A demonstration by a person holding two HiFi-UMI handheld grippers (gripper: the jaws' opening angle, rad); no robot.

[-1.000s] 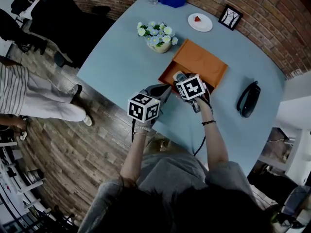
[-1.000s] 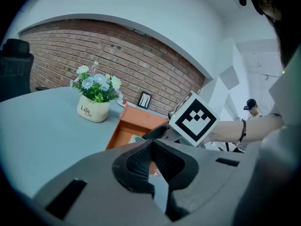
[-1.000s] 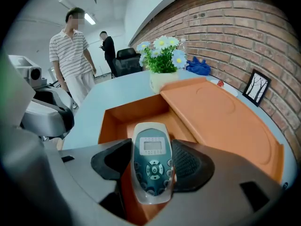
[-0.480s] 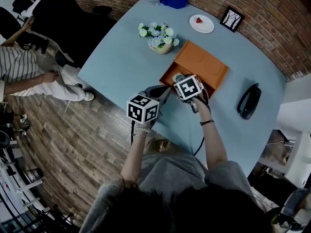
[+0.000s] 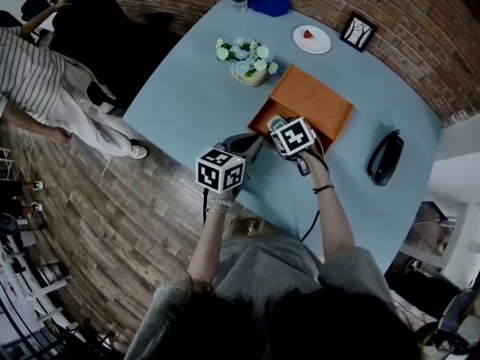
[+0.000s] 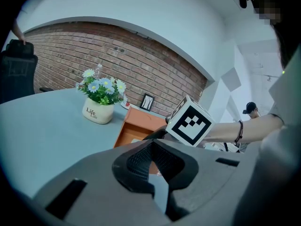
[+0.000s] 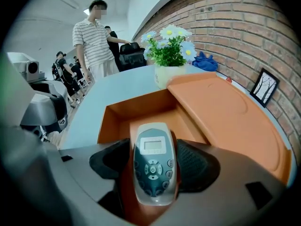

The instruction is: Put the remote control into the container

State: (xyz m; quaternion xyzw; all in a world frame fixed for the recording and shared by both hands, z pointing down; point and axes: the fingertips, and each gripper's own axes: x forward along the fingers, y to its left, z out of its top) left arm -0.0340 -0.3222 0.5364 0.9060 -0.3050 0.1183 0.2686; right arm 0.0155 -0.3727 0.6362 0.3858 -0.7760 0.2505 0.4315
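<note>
A grey remote control point(image 7: 154, 166) with a small screen lies lengthwise between the pads of my right gripper point(image 7: 154, 160), over the front of the open orange container point(image 7: 136, 108). The jaws are opening, and thin orange strips show between the pads and the remote's sides. In the head view the right gripper point(image 5: 279, 126) sits at the near corner of the orange container point(image 5: 311, 100), with the remote point(image 5: 277, 122) just peeking out. My left gripper point(image 5: 247, 145) hovers beside it over the table, jaws together with nothing between them point(image 6: 153, 166).
The container's lid point(image 7: 225, 112) lies flat to the right. A flower pot point(image 5: 247, 64) stands behind the container. A plate point(image 5: 311, 38), a picture frame point(image 5: 357, 28) and a black case point(image 5: 384, 156) sit on the blue table point(image 5: 187, 88). A person in stripes point(image 5: 37, 81) stands left.
Both grippers have hardly shifted. The person in the striped shirt at the left has stood up and moved toward the top left.
</note>
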